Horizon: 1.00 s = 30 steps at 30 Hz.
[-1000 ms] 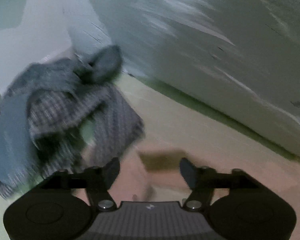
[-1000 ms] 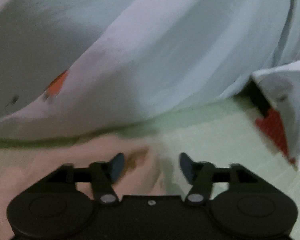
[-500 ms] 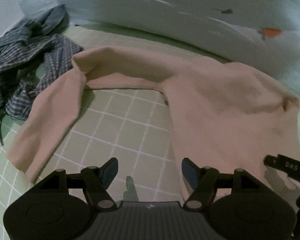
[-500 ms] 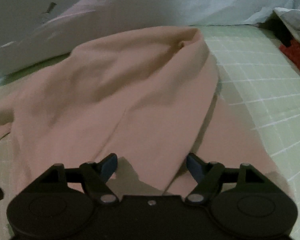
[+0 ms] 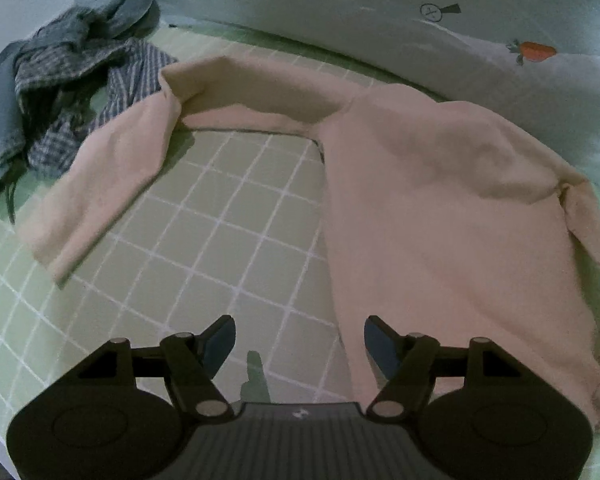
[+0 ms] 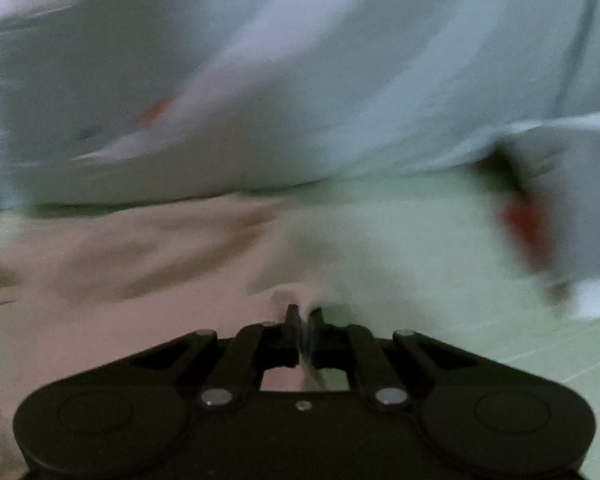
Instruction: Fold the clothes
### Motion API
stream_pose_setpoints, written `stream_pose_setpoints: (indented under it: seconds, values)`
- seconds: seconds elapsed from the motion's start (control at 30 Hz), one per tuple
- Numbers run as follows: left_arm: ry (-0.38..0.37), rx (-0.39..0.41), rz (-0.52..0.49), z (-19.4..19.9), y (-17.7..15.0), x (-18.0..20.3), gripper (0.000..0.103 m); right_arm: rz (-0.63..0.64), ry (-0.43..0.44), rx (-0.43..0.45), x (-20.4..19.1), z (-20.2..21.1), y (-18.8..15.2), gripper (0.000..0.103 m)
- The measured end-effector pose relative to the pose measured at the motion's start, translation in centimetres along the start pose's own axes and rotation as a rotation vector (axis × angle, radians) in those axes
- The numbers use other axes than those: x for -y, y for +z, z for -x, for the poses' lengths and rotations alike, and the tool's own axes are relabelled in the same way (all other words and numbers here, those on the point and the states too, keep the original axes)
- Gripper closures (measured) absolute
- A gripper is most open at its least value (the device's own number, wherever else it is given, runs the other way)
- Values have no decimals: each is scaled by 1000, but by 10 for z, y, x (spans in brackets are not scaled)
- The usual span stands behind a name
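A pale pink long-sleeved top (image 5: 440,200) lies spread on the green checked sheet (image 5: 220,240), one sleeve bent out to the left. My left gripper (image 5: 300,340) is open and empty, low over the sheet beside the top's left hem. My right gripper (image 6: 304,320) is shut on an edge of the pink top (image 6: 140,264); a small fold of cloth sticks up between its fingertips. The right wrist view is blurred by motion.
A heap of blue checked clothes and denim (image 5: 72,80) lies at the far left, touching the pink sleeve. A white quilt with a carrot print (image 5: 460,20) runs along the back. A grey and red item (image 6: 548,216) lies at the right.
My right gripper has dropped to the pink top's edge and shut on it. The left gripper has drawn back slightly and stays open.
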<state>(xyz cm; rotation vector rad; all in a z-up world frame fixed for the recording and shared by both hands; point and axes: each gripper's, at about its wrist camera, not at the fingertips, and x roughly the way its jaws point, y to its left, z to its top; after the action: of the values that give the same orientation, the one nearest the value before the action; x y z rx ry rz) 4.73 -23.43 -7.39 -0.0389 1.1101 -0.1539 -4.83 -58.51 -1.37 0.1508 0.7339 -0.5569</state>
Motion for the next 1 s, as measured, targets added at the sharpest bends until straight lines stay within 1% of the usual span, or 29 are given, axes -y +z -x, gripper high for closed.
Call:
stream_pose_setpoints:
  seconds: [0.03,0.07,0.1,0.13,0.17,0.2,0.23,0.3,0.37,0.43,0.5,0.53,0.6,0.73,0.77,0.8,0.83,0.87,0.9,0.93,0.97,1.0]
  values:
    - [-2,0,10,1,-2,1,31,11,-67,-5,15,-5,0,92]
    - [-4,0,19,1,-3,2,31,23,-133,-11,30,-10,1,81]
    - [-7,1,30,2,-5,3,31,34,-200,-16,45,-15,1,74]
    - [-11,-1,42,3,-7,4,30,38,-246,-22,58,-18,1,69]
    - [-16,-4,53,3,-9,4,29,13,-223,-31,65,-17,-3,56]
    - [-21,-9,63,3,-12,5,27,-11,-199,-39,72,-16,-7,45]
    - [-27,-15,73,4,-14,6,27,-35,-170,-50,77,-14,-13,42]
    - [-38,-23,79,4,-19,10,27,-60,-80,-87,73,-12,-30,35]
    - [-47,-26,71,4,-24,14,27,-87,-3,-129,65,-10,-50,33]
    - [-51,-29,51,3,-28,20,27,-152,72,-180,59,-10,-69,33]
    - [-60,-31,25,2,-31,26,27,-216,136,-231,56,-10,-86,33]
    - [-68,-31,4,2,-32,29,27,-226,154,-243,53,-10,-91,34]
    - [-82,-33,-52,0,-34,36,27,-222,179,-257,49,-10,-97,34]
    - [-82,-47,-162,-7,-41,49,29,-221,216,-282,42,-12,-105,35]
    - [-89,-45,-173,-7,-42,49,31,-228,218,-285,41,-13,-105,36]
    - [-97,-44,-184,-8,-43,50,37,-230,216,-284,41,-13,-105,38]
    - [-108,-43,-187,-8,-44,50,40,-234,217,-286,41,-12,-105,40]
    - [-118,-42,-186,-8,-45,48,47,-239,218,-289,42,-12,-104,47]
    - [-125,-40,-186,-9,-45,46,58,-240,221,-292,42,-11,-104,67]
    - [-132,-39,-187,-9,-46,44,64,-229,228,-301,41,-11,-105,80]
    - [-138,-38,-191,-9,-46,41,75,-219,235,-305,40,-8,-104,93]
    - [-145,-36,-195,-9,-47,39,81,-217,243,-292,40,0,-102,98]
